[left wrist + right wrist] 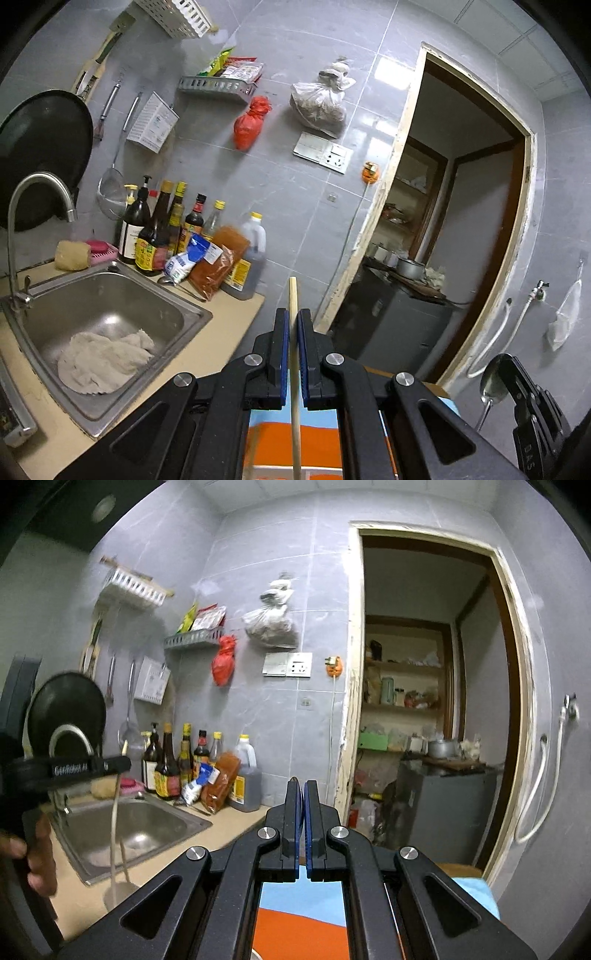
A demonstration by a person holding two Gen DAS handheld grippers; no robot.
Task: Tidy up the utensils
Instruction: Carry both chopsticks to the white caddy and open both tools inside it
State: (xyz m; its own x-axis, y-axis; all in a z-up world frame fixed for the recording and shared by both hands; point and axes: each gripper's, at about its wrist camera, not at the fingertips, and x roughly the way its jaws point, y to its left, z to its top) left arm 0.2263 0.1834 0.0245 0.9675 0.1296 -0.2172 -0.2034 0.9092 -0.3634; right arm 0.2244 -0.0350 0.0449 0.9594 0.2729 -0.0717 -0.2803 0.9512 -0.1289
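My left gripper (293, 314) is shut on a pale wooden chopstick (294, 369) that stands upright between its blue pads, its tip above the jaws. In the right wrist view the left gripper (123, 762) holds that chopstick (113, 834) over a round metal holder (118, 893) on the counter. My right gripper (303, 786) is shut, with its blue pads nearly together. In the left wrist view the right gripper (517, 373) is shut on a metal spoon (493, 384), bowl up, at the lower right.
A steel sink (48, 299) with a white cloth (103, 362) lies to the left, its faucet (22, 206) above. Sauce bottles (159, 229) and packets (218, 262) line the back of the counter. An orange and blue cloth (314, 443) lies below. A doorway (461, 221) opens to the right.
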